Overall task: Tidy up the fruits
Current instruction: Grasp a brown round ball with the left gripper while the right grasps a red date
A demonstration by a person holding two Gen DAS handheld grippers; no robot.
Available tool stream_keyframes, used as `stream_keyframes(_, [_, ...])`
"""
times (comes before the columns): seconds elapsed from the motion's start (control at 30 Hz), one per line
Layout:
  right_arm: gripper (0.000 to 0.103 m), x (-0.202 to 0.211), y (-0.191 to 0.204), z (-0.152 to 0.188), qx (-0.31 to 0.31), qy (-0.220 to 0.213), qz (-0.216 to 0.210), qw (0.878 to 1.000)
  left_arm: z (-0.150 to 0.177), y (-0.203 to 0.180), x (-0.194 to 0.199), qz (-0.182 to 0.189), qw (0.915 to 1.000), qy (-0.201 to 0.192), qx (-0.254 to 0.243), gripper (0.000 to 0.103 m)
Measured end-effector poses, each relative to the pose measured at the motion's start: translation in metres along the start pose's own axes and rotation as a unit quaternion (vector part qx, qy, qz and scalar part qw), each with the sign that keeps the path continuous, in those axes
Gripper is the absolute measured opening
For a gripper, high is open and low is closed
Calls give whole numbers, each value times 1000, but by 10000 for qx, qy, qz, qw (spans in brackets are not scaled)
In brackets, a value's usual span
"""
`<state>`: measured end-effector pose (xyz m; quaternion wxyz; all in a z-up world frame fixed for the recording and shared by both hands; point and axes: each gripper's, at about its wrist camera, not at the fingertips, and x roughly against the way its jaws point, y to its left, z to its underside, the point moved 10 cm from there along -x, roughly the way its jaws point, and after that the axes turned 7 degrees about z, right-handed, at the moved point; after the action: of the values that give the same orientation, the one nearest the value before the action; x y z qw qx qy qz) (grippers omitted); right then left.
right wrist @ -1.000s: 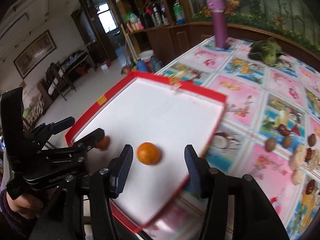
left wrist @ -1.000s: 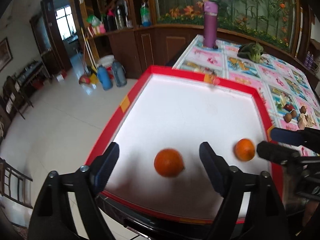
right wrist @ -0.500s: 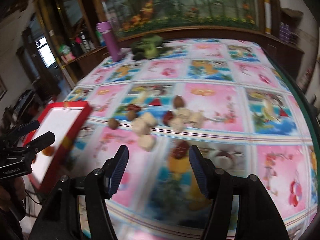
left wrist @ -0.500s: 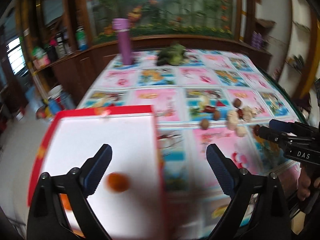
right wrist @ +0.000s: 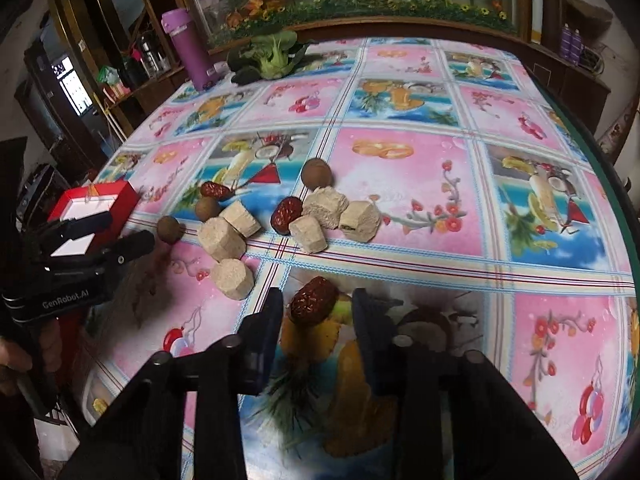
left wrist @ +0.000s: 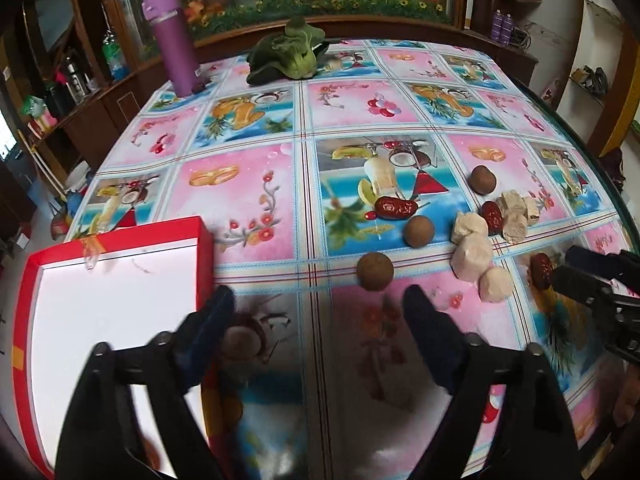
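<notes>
Right gripper [right wrist: 316, 306]: I see my jaws spread, a red date [right wrist: 313, 305] lying on the tablecloth [right wrist: 420, 200] between them, ungripped.
Left gripper [left wrist: 316, 312]: mine gapes wide, a brown longan [left wrist: 375, 271] just ahead.
Red tray [left wrist: 204, 256]: left of the fruit.

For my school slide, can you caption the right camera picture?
Open right gripper lines up around a red date on the flowery table.

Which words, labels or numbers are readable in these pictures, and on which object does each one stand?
"GenRobot.AI": white letters on the black body of the left gripper, seen from the right wrist.
The purple bottle carries a small white mark, too small to read.
The right gripper shows no readable text here.
</notes>
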<state>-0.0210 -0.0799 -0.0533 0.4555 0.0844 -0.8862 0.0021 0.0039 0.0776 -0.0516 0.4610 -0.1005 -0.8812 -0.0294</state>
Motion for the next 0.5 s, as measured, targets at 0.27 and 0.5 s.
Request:
stream_keyframes(0.27, [24,-2,0,1,142,23,165,9998,-6,-6,-19,101,9998,162,-62,76])
stream_keyframes(0.5, [23,-1,0,1,136,-6,179,9997,-7,-16,-31,399,9987,324,-23,57])
